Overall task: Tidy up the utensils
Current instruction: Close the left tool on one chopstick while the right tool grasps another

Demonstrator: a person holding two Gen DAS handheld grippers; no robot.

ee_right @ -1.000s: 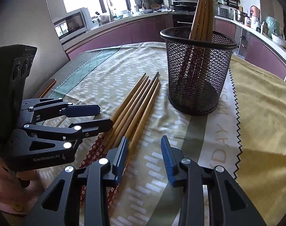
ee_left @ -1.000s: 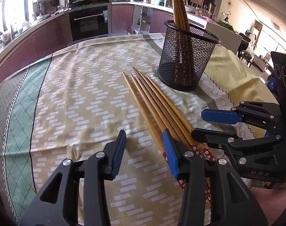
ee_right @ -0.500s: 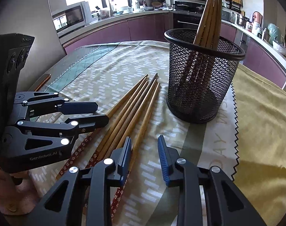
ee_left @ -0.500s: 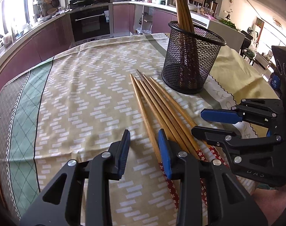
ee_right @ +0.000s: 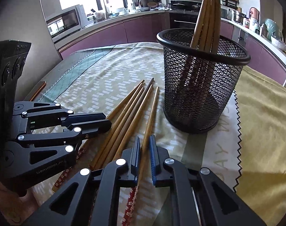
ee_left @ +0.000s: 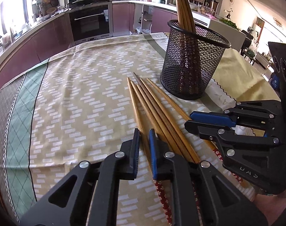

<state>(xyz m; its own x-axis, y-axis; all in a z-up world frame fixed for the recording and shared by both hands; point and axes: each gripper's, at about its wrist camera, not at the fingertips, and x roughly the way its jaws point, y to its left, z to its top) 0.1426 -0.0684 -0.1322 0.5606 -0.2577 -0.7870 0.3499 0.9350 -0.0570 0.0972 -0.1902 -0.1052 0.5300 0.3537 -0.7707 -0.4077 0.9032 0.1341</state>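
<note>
Your left gripper (ee_left: pixel 144 136) has just been closing, and its pads now clamp the leftmost chopstick (ee_left: pixel 136 107) of the row on the cloth (ee_left: pixel 77 98). Your right gripper (ee_right: pixel 143 143) has just been closing too, and it pinches the rightmost chopstick (ee_right: pixel 152 111), which lies a little apart from the others. Between these two, three more sticks (ee_left: pixel 158 111) lie side by side, their tips pointing away from you. Just behind the tips, to the right, stands the mesh cup (ee_left: pixel 192 64), upright, with several chopsticks (ee_right: pixel 208 15) already inside, leaning on its rim.
</note>
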